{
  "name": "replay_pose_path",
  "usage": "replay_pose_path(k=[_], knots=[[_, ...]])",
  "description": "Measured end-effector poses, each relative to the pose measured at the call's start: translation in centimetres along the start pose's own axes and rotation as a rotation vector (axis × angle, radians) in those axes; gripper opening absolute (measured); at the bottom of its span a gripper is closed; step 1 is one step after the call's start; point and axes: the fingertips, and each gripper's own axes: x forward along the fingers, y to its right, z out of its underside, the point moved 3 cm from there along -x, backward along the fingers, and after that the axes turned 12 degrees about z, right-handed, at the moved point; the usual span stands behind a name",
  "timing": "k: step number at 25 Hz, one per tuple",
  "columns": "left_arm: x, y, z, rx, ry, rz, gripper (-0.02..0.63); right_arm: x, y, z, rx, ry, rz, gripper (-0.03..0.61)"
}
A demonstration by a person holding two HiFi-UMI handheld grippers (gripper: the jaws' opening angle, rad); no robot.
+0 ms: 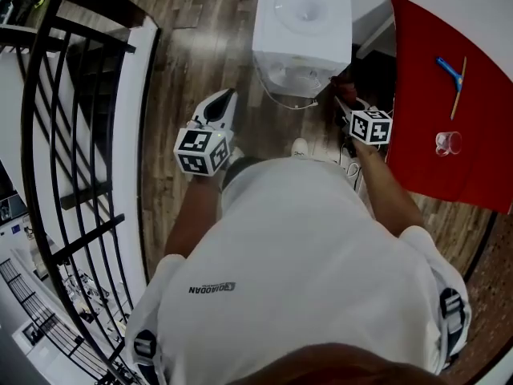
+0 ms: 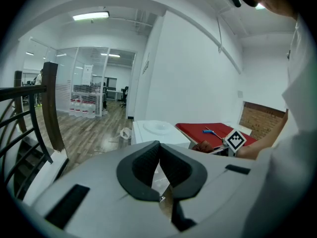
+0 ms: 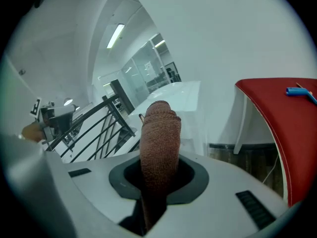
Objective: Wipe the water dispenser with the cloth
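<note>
Overhead, the wood floor (image 1: 200, 38) carried everything, with a black railing (image 1: 72, 95) along its left edge. A red table (image 1: 429, 127) stood along the right side. The water dispenser (image 1: 302, 30), a white cabinet with no bottle seated on top, stood on the floor against the far wall, just beside the table's near-left corner. The left gripper (image 2: 158, 153) was held well to the left of the dispenser, clear of it, its jaws closed together with nothing between them. The right gripper (image 3: 157, 182) was held at the dispenser's front right corner, clamped on the cloth (image 3: 159, 133), a brown roll that stood up out of the jaws. Contact between cloth and cabinet could not be confirmed from any view. A thin cable (image 1: 280, 103) lay on the floor at the dispenser's base. A blue-headed tool (image 1: 450, 74) and a small clear cup (image 1: 448, 143) lay near the table's right edge, well apart from the work. Probable faults from here: the roll could slide or unfold in the jaws under wiping pressure, so that hard jaw tips scrape the cabinet. Side load could shift the unweighted dispenser, and a low pass could snag the cable.
</note>
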Motion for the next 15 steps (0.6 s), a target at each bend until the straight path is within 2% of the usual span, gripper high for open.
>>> replay_pose_path(k=[3, 5, 11, 15], knots=[[-1.5, -1.5, -0.6, 0.009, 0.018, 0.01, -0.008, -0.3, -4.7, -0.9, -0.084, 0.02, -0.049, 0.066], [-3.0, -2.4, -0.8, 0.026, 0.023, 0.027, -0.008, -0.5, -8.1, -1.2, -0.103, 0.035, -0.079, 0.066], [-9.5, -6.7, 0.6, 0.06, 0.002, 0.065, -0.008, -0.7, -18.7, -2.0, -0.033, 0.109, -0.126, 0.066], [-13.4, -10.1, 1.6, 0.055, 0.004, 0.078, -0.008, -0.5, -24.6, -2.5, -0.012, 0.15, -0.126, 0.066]])
